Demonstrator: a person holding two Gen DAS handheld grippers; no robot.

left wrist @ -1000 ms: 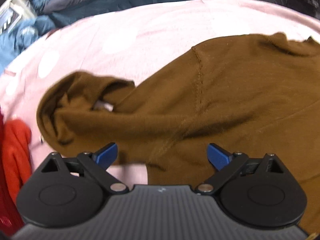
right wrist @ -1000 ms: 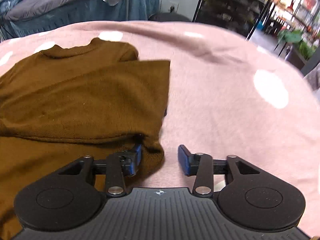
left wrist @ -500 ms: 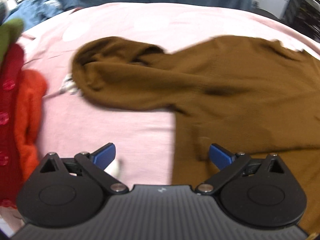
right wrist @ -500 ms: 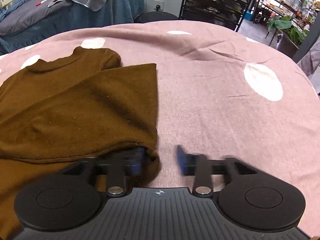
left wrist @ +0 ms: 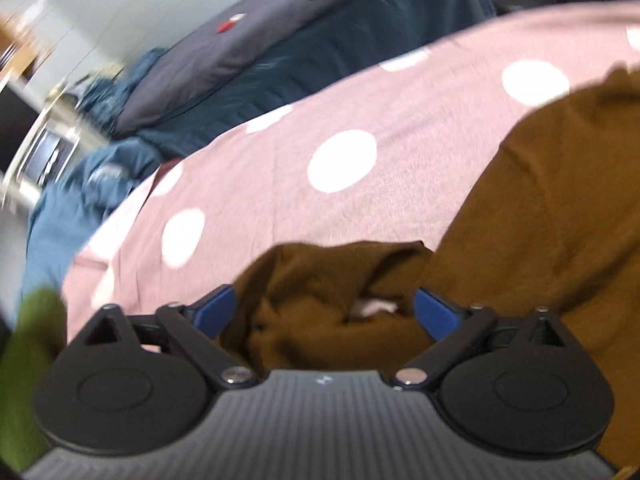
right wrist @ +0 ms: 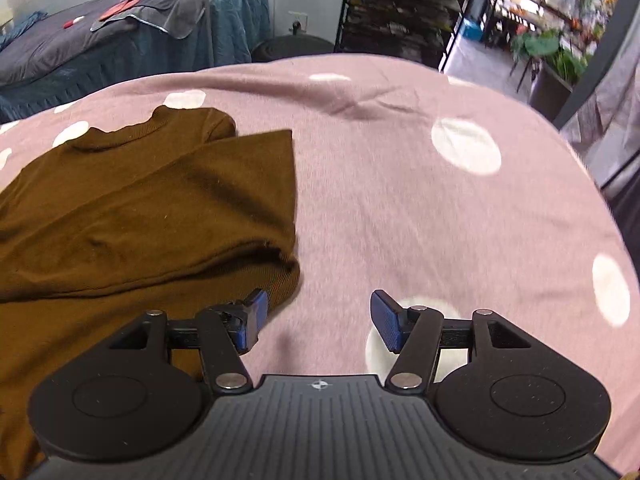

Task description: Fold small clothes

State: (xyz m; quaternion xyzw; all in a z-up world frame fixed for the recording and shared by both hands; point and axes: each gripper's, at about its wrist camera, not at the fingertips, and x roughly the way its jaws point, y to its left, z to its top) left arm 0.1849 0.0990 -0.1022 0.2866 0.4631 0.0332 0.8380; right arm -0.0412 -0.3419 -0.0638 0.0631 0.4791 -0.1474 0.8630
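A brown knit sweater (right wrist: 140, 216) lies on the pink polka-dot cover (right wrist: 400, 200), its right side folded inward with the neck at the far end. In the left wrist view the sweater body (left wrist: 540, 208) fills the right side and its bunched sleeve (left wrist: 328, 280) lies crumpled in front. My left gripper (left wrist: 326, 312) straddles that sleeve; its jaws are closing, still wide, and the pads do not visibly press the cloth. My right gripper (right wrist: 316, 320) is opening over bare cover, nothing between its fingers, with the sweater's folded corner just beside its left pad.
A green cloth (left wrist: 32, 360) shows at the lower left edge. Blue garments (left wrist: 80, 200) hang off the cover's far left. Behind stands a dark blue covered surface (right wrist: 120, 40). Black shelving (right wrist: 400, 8) and plants (right wrist: 552, 52) are at the back right.
My right gripper let go of the sweater's folded corner, spread its jaws and lifted a little. My left gripper swung away from the red and orange clothes to straddle the bunched sleeve.
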